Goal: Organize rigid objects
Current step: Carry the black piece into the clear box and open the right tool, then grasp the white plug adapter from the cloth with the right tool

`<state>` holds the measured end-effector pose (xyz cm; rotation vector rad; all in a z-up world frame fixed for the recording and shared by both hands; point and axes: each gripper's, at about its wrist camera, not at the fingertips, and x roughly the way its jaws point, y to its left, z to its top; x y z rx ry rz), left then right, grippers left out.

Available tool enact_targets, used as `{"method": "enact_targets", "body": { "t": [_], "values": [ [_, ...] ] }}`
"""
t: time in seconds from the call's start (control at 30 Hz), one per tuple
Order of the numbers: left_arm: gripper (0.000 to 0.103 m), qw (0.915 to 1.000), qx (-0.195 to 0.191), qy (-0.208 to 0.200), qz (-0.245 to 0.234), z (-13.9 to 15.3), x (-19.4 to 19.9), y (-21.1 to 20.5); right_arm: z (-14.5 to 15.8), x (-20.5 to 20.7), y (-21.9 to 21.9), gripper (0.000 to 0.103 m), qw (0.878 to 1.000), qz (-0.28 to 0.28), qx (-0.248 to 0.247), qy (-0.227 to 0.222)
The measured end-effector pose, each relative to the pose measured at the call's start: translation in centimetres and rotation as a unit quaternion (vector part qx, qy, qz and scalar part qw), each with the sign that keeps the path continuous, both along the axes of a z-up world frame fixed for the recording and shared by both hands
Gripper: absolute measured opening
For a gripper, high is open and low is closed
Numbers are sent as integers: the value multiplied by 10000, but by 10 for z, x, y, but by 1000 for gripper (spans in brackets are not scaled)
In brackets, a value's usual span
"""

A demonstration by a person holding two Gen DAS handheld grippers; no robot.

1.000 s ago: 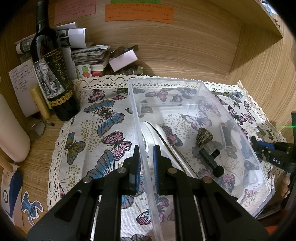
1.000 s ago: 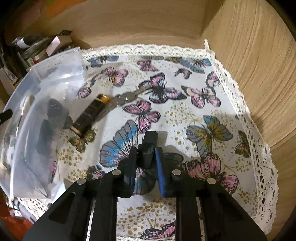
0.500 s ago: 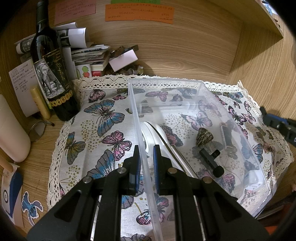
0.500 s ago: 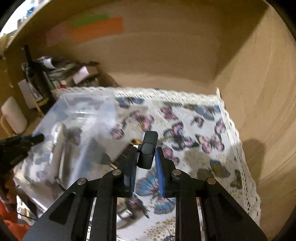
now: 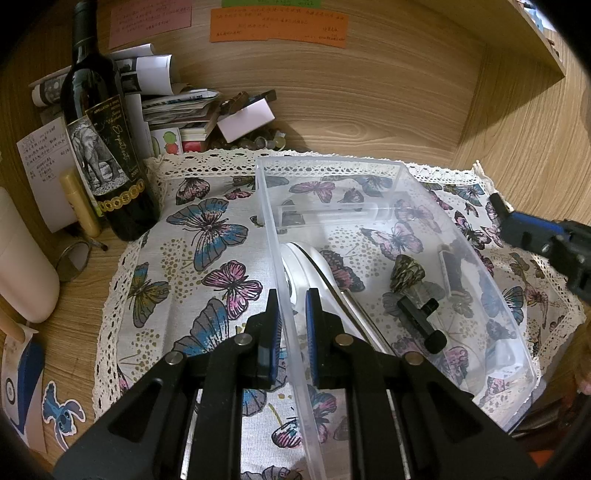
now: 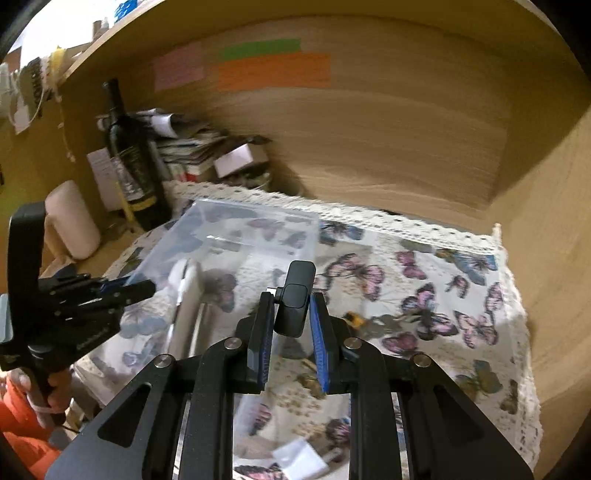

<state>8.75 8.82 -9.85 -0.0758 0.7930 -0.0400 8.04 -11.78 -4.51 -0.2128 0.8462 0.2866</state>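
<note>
Your left tool (image 5: 290, 325) is clamped on the near wall of one clear plastic bin (image 5: 461, 236), which sits on the butterfly cloth (image 5: 207, 236) covering the desk. Inside lie three small items: a pinecone (image 5: 406, 271), a black clip (image 5: 421, 321) and a white-rimmed mirror (image 5: 306, 266). One wine bottle (image 5: 107, 147) stands left. Your right tool (image 6: 292, 325) grips one black clip-on microphone (image 6: 295, 302), raised above the cloth, right of the bin.

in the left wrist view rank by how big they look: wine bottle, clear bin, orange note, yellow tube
1. clear bin
2. wine bottle
3. orange note
4. yellow tube

The bin lies nearer the camera than the bottle, which inflates it, but the gap looks wide enough to trust.
</note>
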Motion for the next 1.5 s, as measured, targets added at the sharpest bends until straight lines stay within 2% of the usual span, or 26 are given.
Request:
{"method": "enact_targets", "body": {
  "t": [0.5, 0.63, 0.87, 1.17, 1.37, 1.5],
  "values": [
    [11, 10000, -4, -5, -2, 0, 0, 0, -39, 8, 40, 18, 9949, 658, -35, 763],
    [11, 10000, 1, -4, -3, 0, 0, 0, -39, 5, 43, 19, 9943, 732, -45, 779],
    [11, 10000, 4, -7, -3, 0, -1, -1, -26, 5, 28, 23, 9963, 519, 75, 674],
    [11, 10000, 5, -5, -2, 0, -1, -1, -5, -8, -16, 29, 9992, -46, -100, 387],
    [11, 10000, 51, -7, 9, 1, -1, -3, -7, -21, -43, 32, 9977, -393, -169, 528],
    [11, 10000, 51, -6, 4, 1, -1, -3, -15, -32, -45, 39, 9965, -405, -269, 681]
  ]
}}
